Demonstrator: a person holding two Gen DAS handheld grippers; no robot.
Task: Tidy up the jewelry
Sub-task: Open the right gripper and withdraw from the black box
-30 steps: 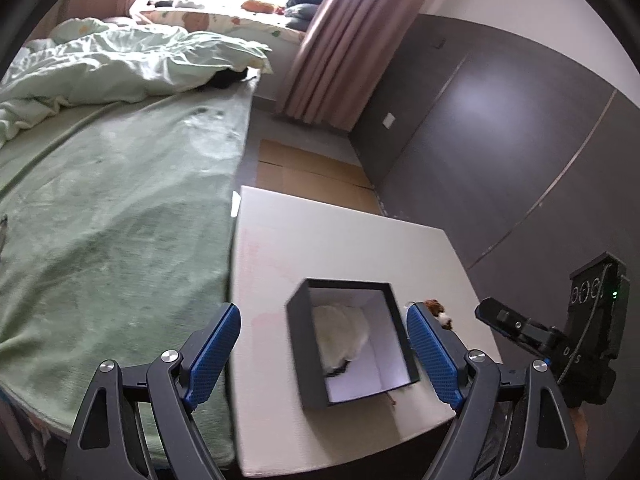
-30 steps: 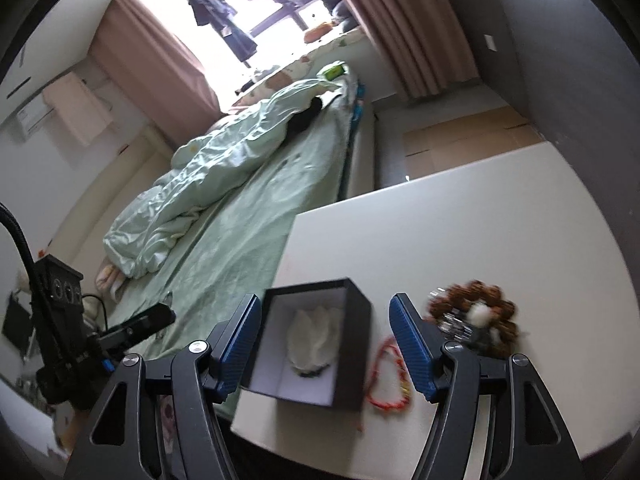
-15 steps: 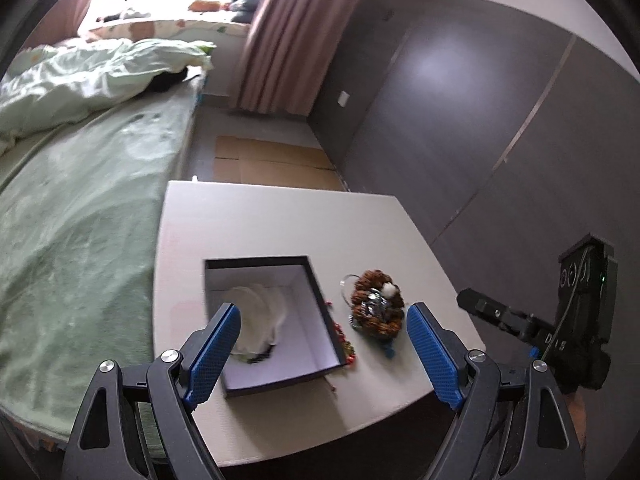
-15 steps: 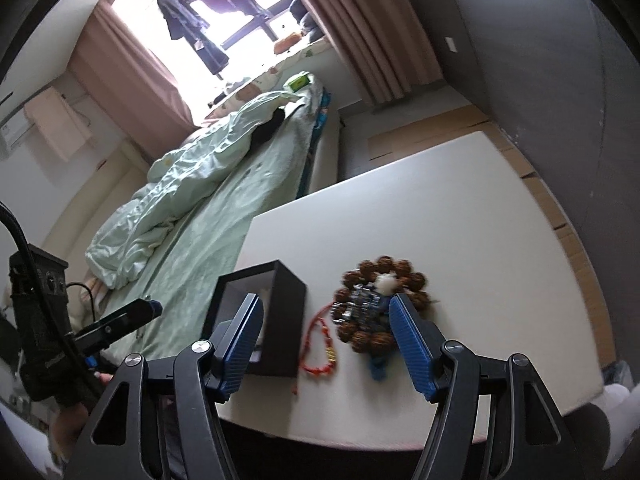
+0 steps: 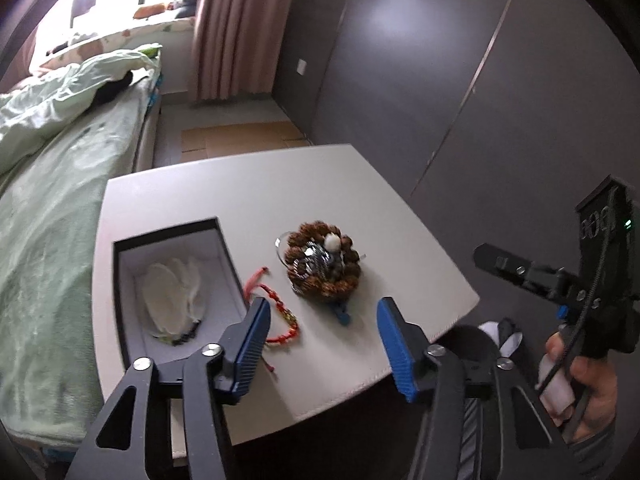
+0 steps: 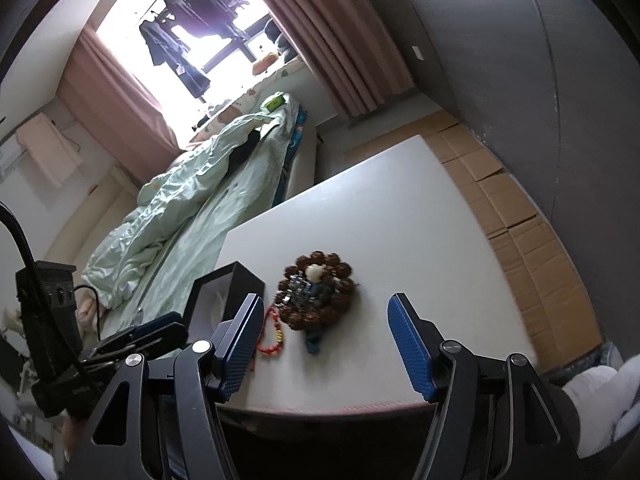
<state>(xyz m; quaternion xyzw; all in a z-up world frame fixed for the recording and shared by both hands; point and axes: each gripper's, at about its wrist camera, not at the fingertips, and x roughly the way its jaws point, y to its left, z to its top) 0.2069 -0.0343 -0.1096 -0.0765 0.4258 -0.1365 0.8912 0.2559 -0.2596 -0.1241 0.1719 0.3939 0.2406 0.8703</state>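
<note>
On the white table three things are laid out in a row: an open black box with a pale cushion inside, a red cord bracelet just beside the box's right wall, and a heap of brown bead jewelry with a white bead and some silver pieces on top, near the bracelet but apart from it.

The left gripper is held over the table's near edge; its jaws are closing, yet nothing is caught between them — the pads are seen clear of everything. The red bracelet lies just ahead of its left pad, its long axis running away from the tongs, roughly in line with the fingers. The bead heap lies straight ahead, a little farther on.

The right gripper is held with its jaws apart and empty. In its view the bead heap is centred between the pads and ahead of them, the bracelet beside the left pad.

The left is judged nearer the bracelet and the box — a short sideways carry would be called for.
</note>
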